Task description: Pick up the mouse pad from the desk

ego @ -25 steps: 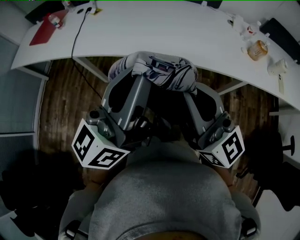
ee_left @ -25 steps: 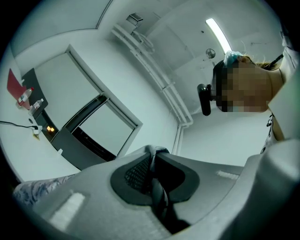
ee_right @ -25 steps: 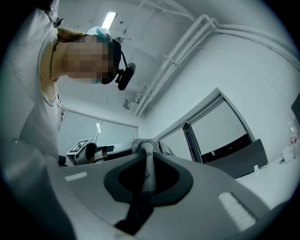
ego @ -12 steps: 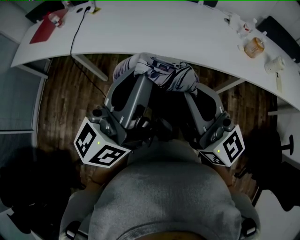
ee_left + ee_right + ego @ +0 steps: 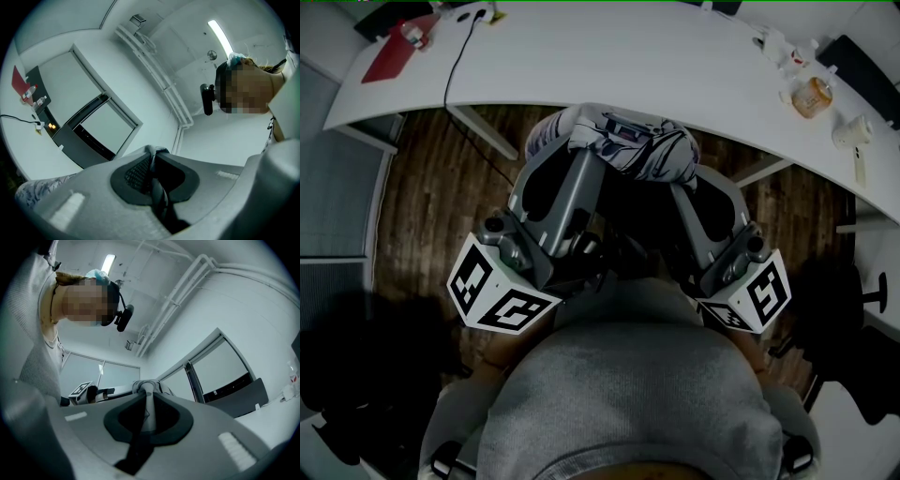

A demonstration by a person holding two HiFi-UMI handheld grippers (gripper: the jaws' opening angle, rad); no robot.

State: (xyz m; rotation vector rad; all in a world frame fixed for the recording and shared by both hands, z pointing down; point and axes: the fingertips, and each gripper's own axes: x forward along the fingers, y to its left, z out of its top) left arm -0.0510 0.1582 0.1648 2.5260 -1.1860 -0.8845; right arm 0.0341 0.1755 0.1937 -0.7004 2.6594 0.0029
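- The left tongs are nearly closed. Their jaws pinch one end of the mouse pad, and in the left gripper view a thin fold of it sits pressed between the pads.
- The right tongs are closed just as far on the other end. In the right gripper view the pad's edge stands clamped between the jaws.
- The mouse pad is pale with a dark line print. It bridges the two sets of tips, bunched and arched, and is clear of the desk.
- It hangs over the wooden floor, on the near side of the desk's edge.
- Both tongs point up and away from the person's grey-clad body, their tips close together.
- Beyond the tips and off to the left, a black cable and a red sheet lie on the desk.
- Beyond and to the right stands an orange jar.
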